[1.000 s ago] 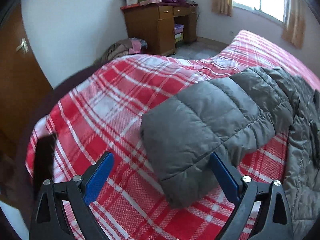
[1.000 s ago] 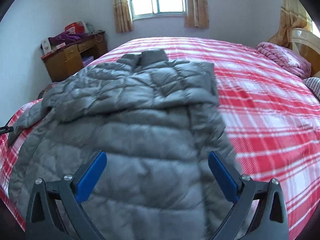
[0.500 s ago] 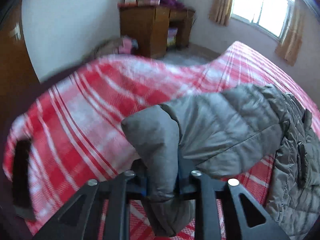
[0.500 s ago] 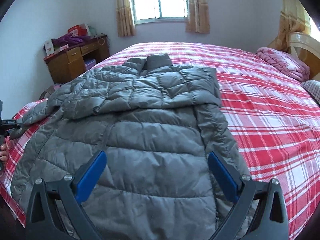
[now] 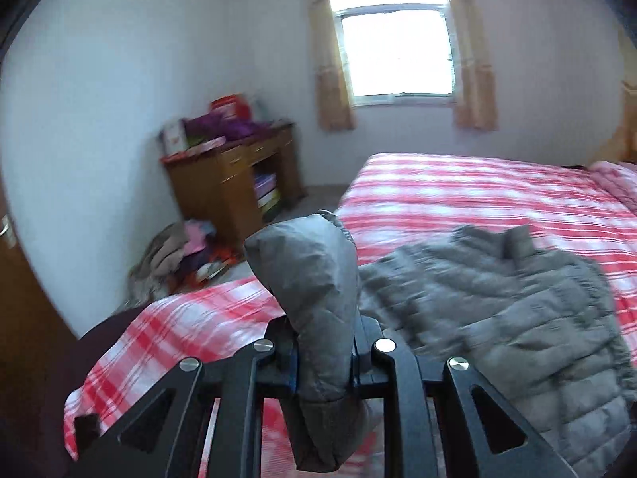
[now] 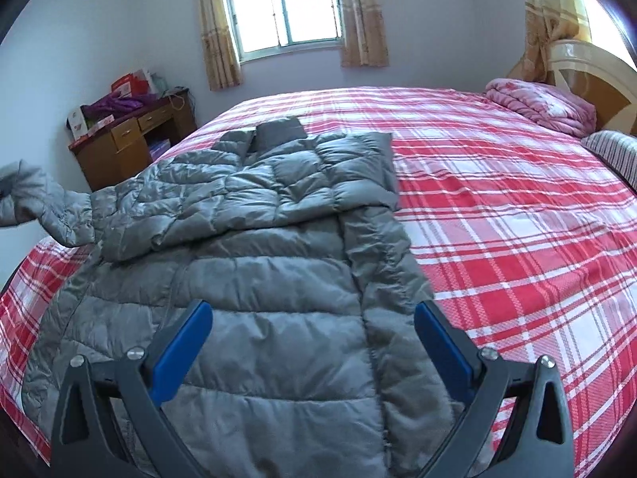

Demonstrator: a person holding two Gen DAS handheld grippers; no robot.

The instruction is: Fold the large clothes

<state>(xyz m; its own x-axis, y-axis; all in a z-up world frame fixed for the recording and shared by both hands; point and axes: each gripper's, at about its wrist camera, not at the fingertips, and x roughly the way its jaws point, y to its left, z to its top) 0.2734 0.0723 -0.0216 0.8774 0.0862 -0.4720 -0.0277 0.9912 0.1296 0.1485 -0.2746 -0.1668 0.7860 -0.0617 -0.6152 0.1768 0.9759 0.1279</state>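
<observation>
A wide bed (image 6: 497,215) under a red-and-white checked cover fills the room. On its near left part lies the grey quilted down jacket (image 6: 278,290), spread flat, collar toward the window. Judging from this, folding has barely begun. The body is unfolded. One sleeve already lies across the chest. The other sleeve (image 5: 314,279), at the jacket's left edge, is lifted clear of the cover.

The left gripper (image 5: 323,358) is clamped on that sleeve's cuff, with the grey fabric bunched between the pads. A second ago its jaws stood wide apart over the cuff resting on the bed; they have just been closing on it, and the sleeve now hangs raised beside the jacket. The right gripper (image 6: 312,342) hovers over the jacket's lower half, jaws wide apart and holding nothing, much as before.
</observation>
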